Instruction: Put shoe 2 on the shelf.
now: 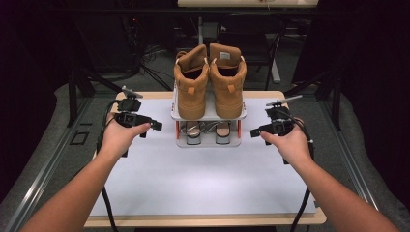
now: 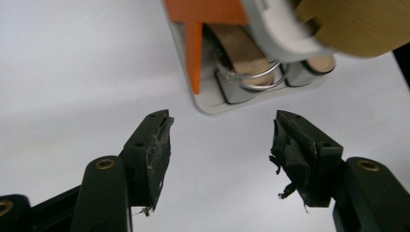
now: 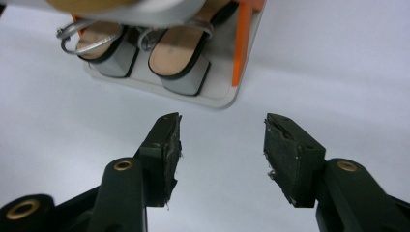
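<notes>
A small two-level shoe rack (image 1: 208, 117) with white shelves and orange posts stands at the back middle of the white table top. A pair of tan boots (image 1: 210, 77) sits on its upper shelf. A pair of silver heeled sandals (image 1: 208, 130) rests on the lower shelf (image 2: 212, 104), heels (image 3: 181, 79) toward the front. My left gripper (image 1: 157, 125) hovers left of the rack, open, nothing between its jaws (image 2: 220, 140). My right gripper (image 1: 255, 131) hovers right of the rack, open and empty (image 3: 222, 140).
The white mat (image 1: 203, 183) covers the table in front of the rack. Black stands and cables crowd the dark floor behind the table, with a chair (image 1: 251, 29) behind the rack. Cables trail from both grippers along the forearms.
</notes>
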Demonstrator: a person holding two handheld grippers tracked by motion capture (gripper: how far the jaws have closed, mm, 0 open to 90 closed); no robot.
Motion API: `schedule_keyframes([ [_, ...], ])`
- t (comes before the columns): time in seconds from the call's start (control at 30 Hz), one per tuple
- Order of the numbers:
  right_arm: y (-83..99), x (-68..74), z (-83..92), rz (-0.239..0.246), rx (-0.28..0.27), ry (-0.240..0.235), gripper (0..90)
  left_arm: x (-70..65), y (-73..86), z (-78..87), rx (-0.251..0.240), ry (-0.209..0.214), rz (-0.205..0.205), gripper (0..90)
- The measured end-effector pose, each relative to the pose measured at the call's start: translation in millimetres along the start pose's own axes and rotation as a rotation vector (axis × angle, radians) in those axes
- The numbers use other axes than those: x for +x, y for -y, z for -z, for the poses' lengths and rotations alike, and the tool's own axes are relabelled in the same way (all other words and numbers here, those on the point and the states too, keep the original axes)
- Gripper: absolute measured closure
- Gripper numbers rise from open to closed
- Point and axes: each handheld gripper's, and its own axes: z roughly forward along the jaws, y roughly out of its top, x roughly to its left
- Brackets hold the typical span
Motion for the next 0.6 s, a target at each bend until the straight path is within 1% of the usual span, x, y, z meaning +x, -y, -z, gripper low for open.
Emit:
schedule_keyframes([
  [0.03,3.7,0.1,-2.3,0.009,0.000,-0.001,47.2,2.3,4.5,-2.8,0.000,-0.002,-0.003,39.1],
  [0.07,3.7,0.1,-2.3,0.009,0.000,-0.001,47.2,2.3,4.5,-2.8,0.000,-0.002,-0.003,39.1],
  [0.1,10.3,1.0,-7.1,0.022,0.015,0.011,47.1,6.3,13.2,-8.1,0.006,-0.005,-0.007,39.1],
  [0.13,14.4,2.6,-10.7,0.026,0.002,0.002,46.9,7.6,17.7,-10.0,0.001,-0.004,-0.009,39.1],
  [0.17,14.4,2.6,-10.7,0.026,0.002,0.002,46.9,7.6,17.7,-10.0,0.001,-0.004,-0.009,39.1],
  [0.2,22.4,3.4,-16.2,0.034,0.008,-0.005,46.9,9.7,27.2,-13.6,-0.014,-0.001,-0.014,39.1],
  [0.23,22.4,3.4,-16.2,0.034,0.008,-0.005,46.9,9.7,27.2,-13.6,-0.014,-0.001,-0.014,39.1],
  [0.27,25.3,3.6,-18.2,0.038,0.001,-0.002,46.9,10.1,32.9,-16.0,-0.015,-0.001,-0.019,39.1],
  [0.3,33.1,3.3,-25.2,0.045,0.005,-0.002,47.1,9.9,40.7,-19.3,-0.016,-0.004,-0.035,39.1],
  [0.33,35.1,2.1,-25.7,0.063,0.020,0.021,47.1,9.9,40.7,-19.3,-0.016,-0.004,-0.035,39.1],
  [0.37,39.1,2.4,-30.6,0.037,0.002,-0.006,47.2,8.5,49.7,-22.9,-0.020,-0.009,-0.050,39.3],
  [0.4,41.6,1.8,-33.2,0.045,0.022,0.000,47.4,8.5,49.7,-22.9,-0.020,-0.009,-0.050,39.4],
  [0.43,45.3,1.8,-35.4,0.040,0.009,-0.002,47.3,8.0,57.9,-25.7,-0.014,-0.014,-0.055,40.0],
  [0.47,48.9,1.4,-38.2,0.033,0.002,-0.013,47.3,7.8,61.8,-27.8,-0.026,-0.023,-0.057,40.7],
  [0.5,52.0,1.0,-41.0,0.040,0.005,-0.011,47.7,7.8,61.8,-27.8,-0.026,-0.023,-0.057,40.7],
  [0.57,55.4,0.2,-43.3,0.041,0.005,-0.015,47.6,7.4,68.3,-31.9,-0.017,-0.032,-0.072,40.7],
  [0.6,63.5,-0.3,-50.2,0.049,0.003,-0.010,47.7,7.6,71.0,-33.0,-0.019,-0.030,-0.078,40.8],
])
